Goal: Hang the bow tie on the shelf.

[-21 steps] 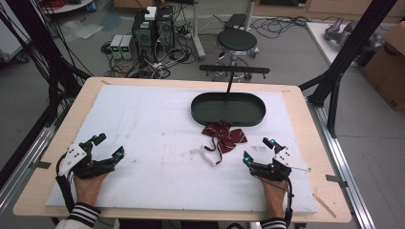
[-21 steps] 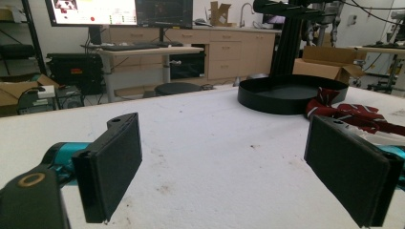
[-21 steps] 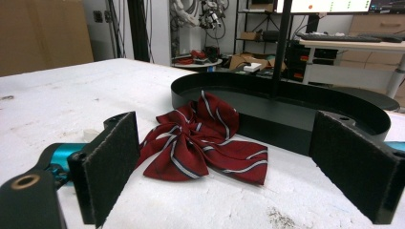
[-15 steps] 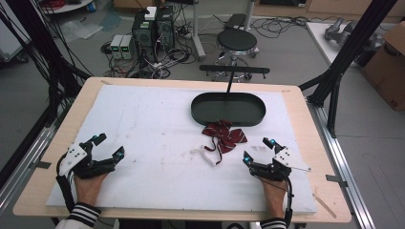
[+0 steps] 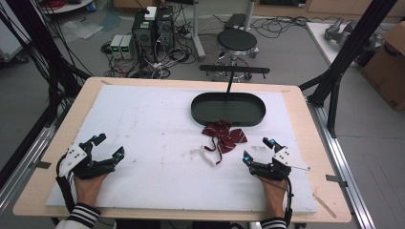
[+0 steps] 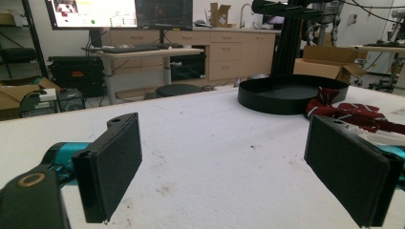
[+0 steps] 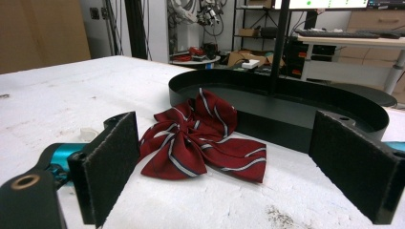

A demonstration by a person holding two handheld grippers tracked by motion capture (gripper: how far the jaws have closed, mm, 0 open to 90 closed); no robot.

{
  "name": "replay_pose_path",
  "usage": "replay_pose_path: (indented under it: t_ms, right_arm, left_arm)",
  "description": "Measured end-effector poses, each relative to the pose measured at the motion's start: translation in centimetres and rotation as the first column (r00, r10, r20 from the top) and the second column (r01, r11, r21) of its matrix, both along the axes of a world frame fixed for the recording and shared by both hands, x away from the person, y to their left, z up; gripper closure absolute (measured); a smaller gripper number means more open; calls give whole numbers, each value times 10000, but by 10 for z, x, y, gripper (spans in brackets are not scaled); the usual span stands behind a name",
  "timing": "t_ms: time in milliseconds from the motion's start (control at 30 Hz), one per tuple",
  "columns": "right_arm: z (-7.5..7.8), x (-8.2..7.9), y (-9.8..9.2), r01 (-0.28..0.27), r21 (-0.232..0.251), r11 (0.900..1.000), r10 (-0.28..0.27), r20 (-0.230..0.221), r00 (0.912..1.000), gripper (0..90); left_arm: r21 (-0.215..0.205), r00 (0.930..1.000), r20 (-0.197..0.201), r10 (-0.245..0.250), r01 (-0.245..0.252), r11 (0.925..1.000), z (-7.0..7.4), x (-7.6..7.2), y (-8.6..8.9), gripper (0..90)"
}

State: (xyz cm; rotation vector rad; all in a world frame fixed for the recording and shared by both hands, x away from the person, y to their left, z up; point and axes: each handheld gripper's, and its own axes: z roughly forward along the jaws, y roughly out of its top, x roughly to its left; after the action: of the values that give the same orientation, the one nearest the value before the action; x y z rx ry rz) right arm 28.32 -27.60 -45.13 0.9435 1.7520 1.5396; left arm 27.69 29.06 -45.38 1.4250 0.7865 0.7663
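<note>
A dark red bow tie with pale stripes point(image 5: 224, 135) point(image 7: 203, 138) point(image 6: 351, 112) lies on the white foam sheet, right against the near side of a black oval tray point(image 5: 228, 109) point(image 7: 286, 102) point(image 6: 286, 93). A white strap piece point(image 5: 204, 155) trails from the bow toward me. My right gripper point(image 5: 259, 150) point(image 7: 229, 167) rests open on the foam, just right of and nearer than the bow. Far off at the left front, my left gripper point(image 5: 109, 145) point(image 6: 224, 167) also rests open on the foam, nothing between its jaws.
The white foam sheet point(image 5: 157, 129) covers a wooden table point(image 5: 52, 157). A black post with a crossbar point(image 5: 230, 76) rises behind the tray. Black frame legs point(image 5: 339, 71) stand at the right; a stool point(image 5: 236, 43) and electronics point(image 5: 153, 24) sit on the floor beyond.
</note>
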Motion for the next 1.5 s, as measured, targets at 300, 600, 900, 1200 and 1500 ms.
replay_pose_path:
  t_ms: [300, 600, 900, 1200, 1500]
  right_arm:
    - [1, 2, 4, 59, -379, 9993, -67, -198, 9998, 92]
    - [7, 8, 7, 219, -682, 9974, -290, -1043, 9941, 91]
    - [36, 19, 18, -15, -1391, 9903, -188, -1444, 9893, 92]
    - [60, 42, 40, -788, -1745, 9815, 333, -2498, 9677, 92]
    - [76, 71, 66, -1830, -2396, 9535, 866, -3639, 9274, 93]
  left_arm:
    - [-11, 10000, -2, -40, 40, 10000, 0, 0, 0, 129]
    - [-48, 10000, -91, -16, 15, 10000, 0, 1, 0, 130]
    - [8, 10000, -94, -5, 5, 10000, 0, 1, 0, 129]
    - [-15, 9999, -110, -20, 20, 10000, 0, 1, 0, 129]
    - [-64, 9999, -117, -27, 26, 10000, 0, 2, 0, 129]
